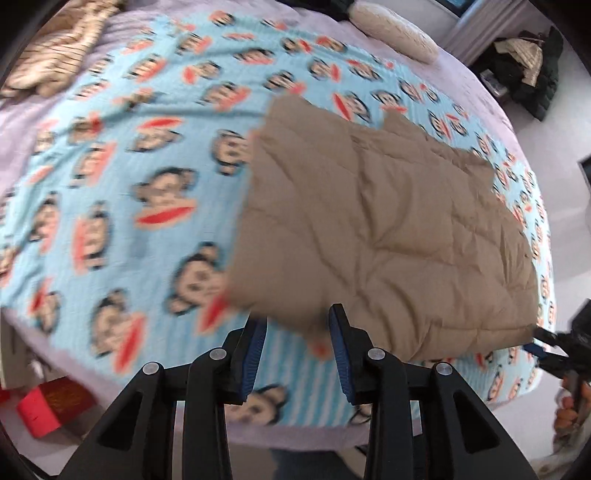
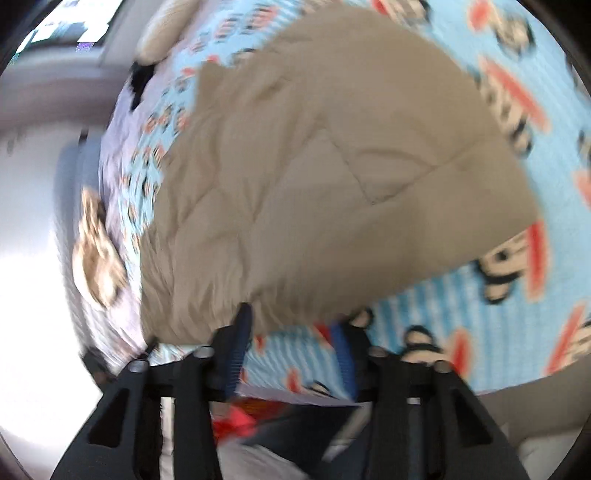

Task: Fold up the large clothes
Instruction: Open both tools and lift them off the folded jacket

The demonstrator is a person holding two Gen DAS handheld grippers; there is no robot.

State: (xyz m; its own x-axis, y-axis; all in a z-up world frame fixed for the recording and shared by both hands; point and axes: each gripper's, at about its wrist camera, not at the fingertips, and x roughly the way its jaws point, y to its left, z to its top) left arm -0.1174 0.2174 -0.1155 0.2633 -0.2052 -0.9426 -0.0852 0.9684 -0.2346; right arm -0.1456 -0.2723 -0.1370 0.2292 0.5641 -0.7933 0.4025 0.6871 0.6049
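Note:
A tan quilted garment (image 1: 388, 221) lies folded flat on a light-blue monkey-print blanket (image 1: 110, 177) on the bed. My left gripper (image 1: 297, 325) is open and empty, its fingertips at the garment's near left corner. My right gripper (image 2: 295, 325) is open and empty just short of the garment's (image 2: 314, 166) near edge. It also shows in the left wrist view (image 1: 543, 341) at the garment's near right corner. Both views are blurred.
A striped cloth (image 1: 55, 48) lies bunched at the bed's far left. A white pillow (image 1: 395, 29) sits at the far end. A red box (image 1: 48, 402) is on the floor at the left. Dark clothes (image 1: 532, 74) are piled past the bed on the right.

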